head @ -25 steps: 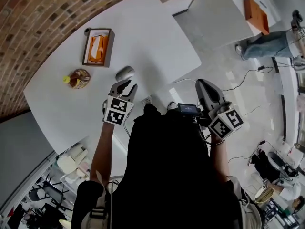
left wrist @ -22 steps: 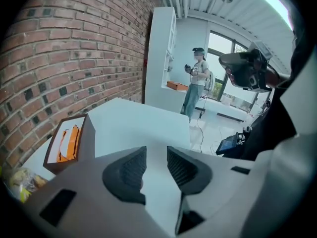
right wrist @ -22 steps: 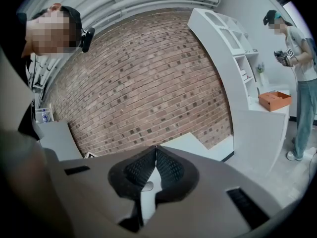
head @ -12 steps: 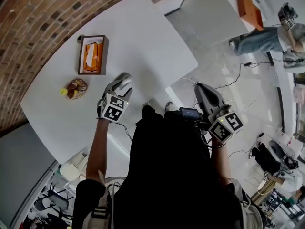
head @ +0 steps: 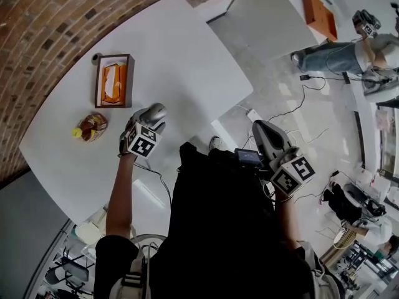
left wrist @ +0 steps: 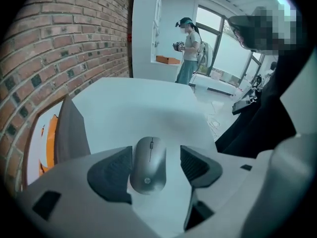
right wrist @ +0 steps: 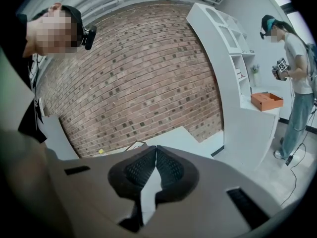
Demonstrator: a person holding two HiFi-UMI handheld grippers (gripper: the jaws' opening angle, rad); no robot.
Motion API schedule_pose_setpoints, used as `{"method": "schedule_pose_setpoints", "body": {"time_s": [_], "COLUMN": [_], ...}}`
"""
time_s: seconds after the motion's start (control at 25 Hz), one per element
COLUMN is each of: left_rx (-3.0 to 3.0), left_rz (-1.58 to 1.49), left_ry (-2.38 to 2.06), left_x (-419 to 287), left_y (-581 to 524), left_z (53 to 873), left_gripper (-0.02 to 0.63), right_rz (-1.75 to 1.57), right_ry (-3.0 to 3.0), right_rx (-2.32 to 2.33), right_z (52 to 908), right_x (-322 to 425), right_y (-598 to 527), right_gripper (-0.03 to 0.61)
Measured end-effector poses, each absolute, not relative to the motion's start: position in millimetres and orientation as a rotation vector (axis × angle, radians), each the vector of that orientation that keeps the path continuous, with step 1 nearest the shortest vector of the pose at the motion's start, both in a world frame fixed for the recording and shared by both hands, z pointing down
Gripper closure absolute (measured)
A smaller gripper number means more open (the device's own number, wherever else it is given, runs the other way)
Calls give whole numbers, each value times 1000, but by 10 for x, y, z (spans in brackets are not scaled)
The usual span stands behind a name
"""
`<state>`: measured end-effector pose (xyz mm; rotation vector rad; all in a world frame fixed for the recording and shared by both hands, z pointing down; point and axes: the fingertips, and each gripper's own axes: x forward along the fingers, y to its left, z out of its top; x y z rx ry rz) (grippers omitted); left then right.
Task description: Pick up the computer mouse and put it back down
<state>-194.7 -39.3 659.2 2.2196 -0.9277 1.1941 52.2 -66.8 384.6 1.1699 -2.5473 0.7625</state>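
Observation:
A grey computer mouse [left wrist: 148, 165] lies on the white table [head: 174, 55], its scroll wheel pointing away from me. My left gripper [left wrist: 151, 166] points steeply down over it and its jaws are opening. The mouse sits between the dark pads [left wrist: 111, 175]; a gap shows on its right side. In the head view the mouse [head: 156, 110] peeks out past the left gripper [head: 149, 116]. My right gripper [head: 262, 129] hangs off the table's edge over the floor, shut with nothing in it; its pads [right wrist: 171, 170] meet at the tips.
A wooden tissue box [head: 112, 81] with orange contents and a small bottle [head: 89, 127] stand left of the mouse. A brick wall [right wrist: 138, 83] runs behind the table. Another person [head: 336, 55] stands by a second table [head: 274, 11] holding an orange box [head: 320, 16]. Cables [head: 293, 104] lie on the floor.
My left gripper has come down and forward over the mouse and its jaws have spread to either side of it. The right gripper has stayed put.

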Motion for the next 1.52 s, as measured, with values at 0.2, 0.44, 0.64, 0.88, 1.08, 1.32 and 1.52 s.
{"method": "schedule_pose_setpoints", "body": {"time_s": [0.2,0.44,0.64,0.88,1.08,1.32,1.52], "left_rx": [2211,2180,2139,2127,2119,2109,2075], "left_rz": [1242,1291,1304,1344,1345,1357,1375], "left_ry": [-865,-855,-806,-812,-785,-801,-796], "left_x": [-1933,-1981,-1998,-2030,-2038,-2061,-2034], "left_y": [-414,-501,-448,-512,-478,-500,-493], "left_z": [6765,6939,7074,7104,7127,7117,7139], "left_gripper": [299,299,299,299,299,302,308], "right_rz": [779,775,790,784,800,807,811], "right_ry": [-2525,-2527,-2517,-2517,-2519,-2525,-2524], "right_rx": [1184,1200,1230,1276,1299,1320,1326], "right_z": [3889,3900,3913,3863,3865,3847,3841], "right_x": [553,564,617,721,733,763,785], "right_y": [-648,-663,-659,-700,-696,-683,-666], "right_gripper": [561,561,561,561,561,561,561]}}
